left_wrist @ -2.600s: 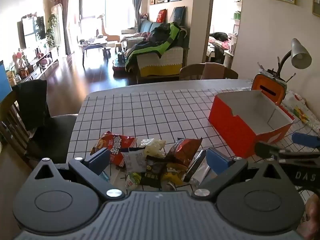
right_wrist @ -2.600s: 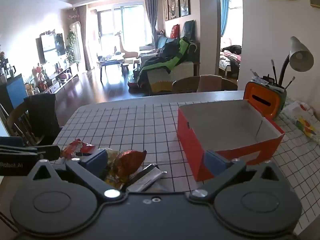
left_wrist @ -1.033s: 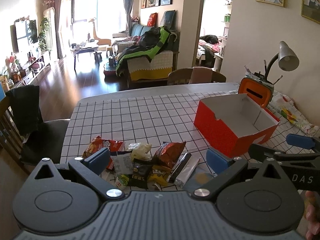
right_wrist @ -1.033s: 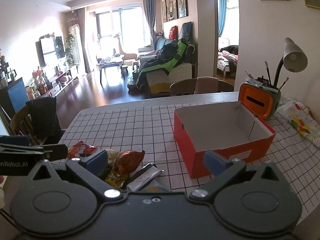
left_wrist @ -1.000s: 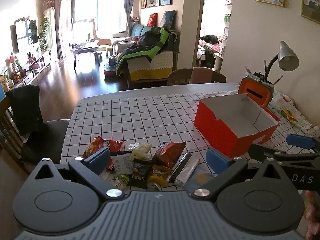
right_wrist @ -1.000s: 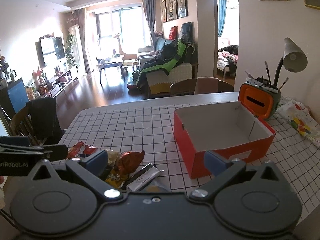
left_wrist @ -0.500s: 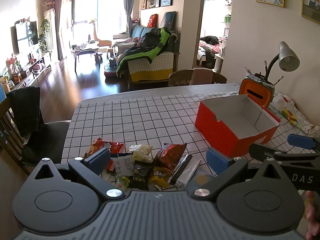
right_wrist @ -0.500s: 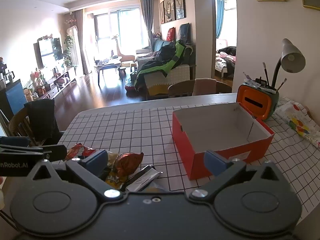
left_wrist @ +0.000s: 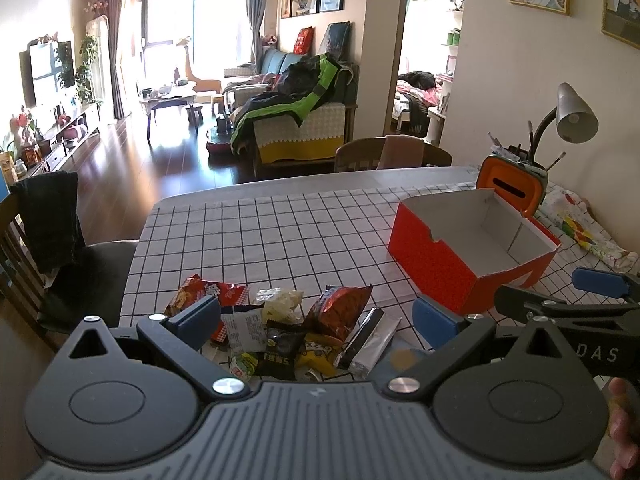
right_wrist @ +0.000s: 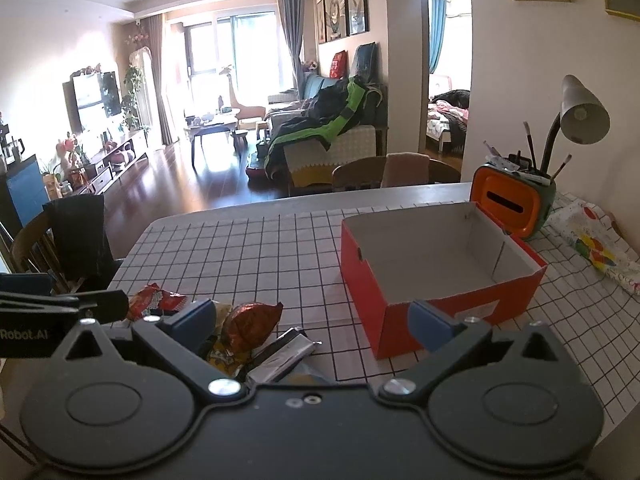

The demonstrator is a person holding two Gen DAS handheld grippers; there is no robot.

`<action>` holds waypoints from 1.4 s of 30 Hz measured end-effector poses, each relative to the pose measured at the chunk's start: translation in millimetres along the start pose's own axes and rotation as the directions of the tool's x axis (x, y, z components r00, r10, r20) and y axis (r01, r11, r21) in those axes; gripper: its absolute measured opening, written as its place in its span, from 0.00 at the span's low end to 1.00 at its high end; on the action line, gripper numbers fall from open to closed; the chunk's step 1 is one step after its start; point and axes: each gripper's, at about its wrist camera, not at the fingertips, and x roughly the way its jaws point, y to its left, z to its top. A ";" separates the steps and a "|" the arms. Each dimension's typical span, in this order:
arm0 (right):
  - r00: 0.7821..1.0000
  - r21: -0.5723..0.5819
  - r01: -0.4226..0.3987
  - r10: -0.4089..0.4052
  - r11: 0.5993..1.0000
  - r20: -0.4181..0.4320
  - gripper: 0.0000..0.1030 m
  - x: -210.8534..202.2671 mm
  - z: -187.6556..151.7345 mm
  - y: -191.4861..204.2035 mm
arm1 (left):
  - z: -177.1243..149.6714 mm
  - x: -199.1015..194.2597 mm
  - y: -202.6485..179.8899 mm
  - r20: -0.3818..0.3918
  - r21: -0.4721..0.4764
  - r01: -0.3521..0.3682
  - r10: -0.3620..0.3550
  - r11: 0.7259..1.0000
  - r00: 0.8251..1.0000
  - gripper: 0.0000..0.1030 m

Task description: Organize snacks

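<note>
Snacks: pile of small crinkly snack packets (left_wrist: 288, 328) on the checked-cloth counter (left_wrist: 280, 232), near edge, all loose.
In pile: red chip bag (left_wrist: 200, 294), shiny red-brown foil bag (left_wrist: 340, 310), two silver foil bars (left_wrist: 368, 344), pale clear-wrap bag (left_wrist: 280, 300), black and yellow packets, more underneath, can't tell what.
Box: open red cardboard box w/ white inside (right_wrist: 436, 264), well apart from pile, to the right. Empty as far as seen.
Left gripper (left_wrist: 316, 318): spread wide, holds nothing, up above the pile.
Right gripper (right_wrist: 310, 322): also spread wide, holds nothing, between pile and box.
Done: nothing in box yet, looks like the very start.
Left to do: prob. every packet, picked up one by one & dropped in box.
Other stuff: orange pen holder w/ brushes (right_wrist: 512, 200) and grey desk lamp (right_wrist: 580, 116) behind box, not part of job.
</note>
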 end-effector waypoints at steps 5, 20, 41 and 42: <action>1.000 -0.005 -0.001 0.001 1.000 -0.006 0.99 3.9 0.4 -0.3 | -0.7 3.1 1.2 -0.005 -0.004 0.001 -0.001 1.000 1.000 1.00; 0.993 -0.025 0.000 -0.003 1.000 -0.114 0.98 60.6 -9.2 -6.8 | -19.2 54.1 19.6 -0.115 -0.005 0.004 -0.005 1.000 0.993 1.00; 0.921 -0.067 0.015 -0.040 0.998 -0.386 0.92 176.7 -70.0 0.6 | -75.6 120.1 18.1 -0.239 0.135 0.056 -0.023 0.989 0.971 0.99; 0.915 -0.069 0.018 -0.044 0.997 -0.401 0.89 182.5 -73.0 1.6 | -76.6 121.9 17.6 -0.242 0.142 0.053 -0.017 0.988 0.970 0.99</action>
